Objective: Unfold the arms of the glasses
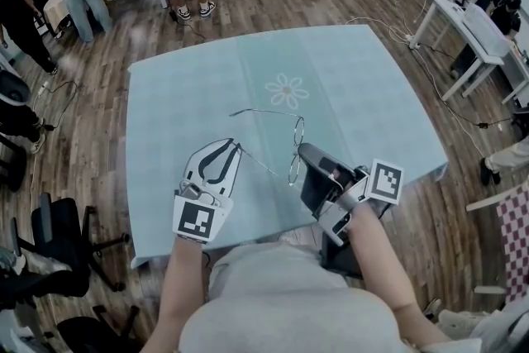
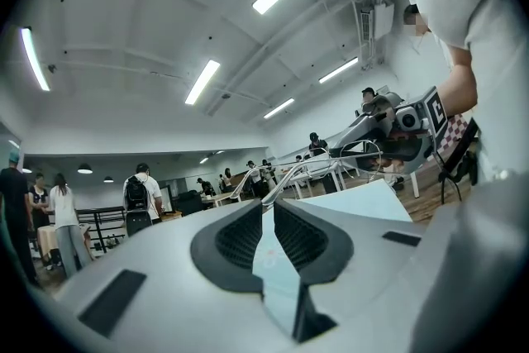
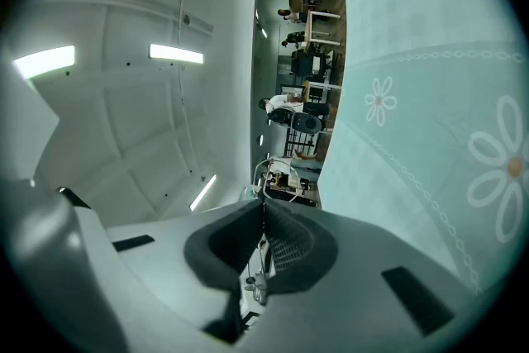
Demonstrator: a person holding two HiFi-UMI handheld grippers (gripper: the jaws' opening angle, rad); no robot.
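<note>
- The wire-rimmed glasses [image 1: 295,146] hang in the air above the table [image 1: 364,95], stretched between the two grippers and clear of its pale blue daisy-print cover.
- The left gripper [image 1: 237,148] has its jaws almost together, clamped on the end of one thin arm [image 1: 263,165]. In the left gripper view that arm [image 2: 302,171] runs from the jaw tips toward the lenses.
- The right gripper [image 1: 302,151] has its jaws closed on the frame beside the lenses. In the right gripper view the wire [image 3: 261,178] is pinched at the jaw tips.
- The other arm [image 1: 263,112] stands out from the lenses toward the head view's upper left, touched by neither gripper.
</note>
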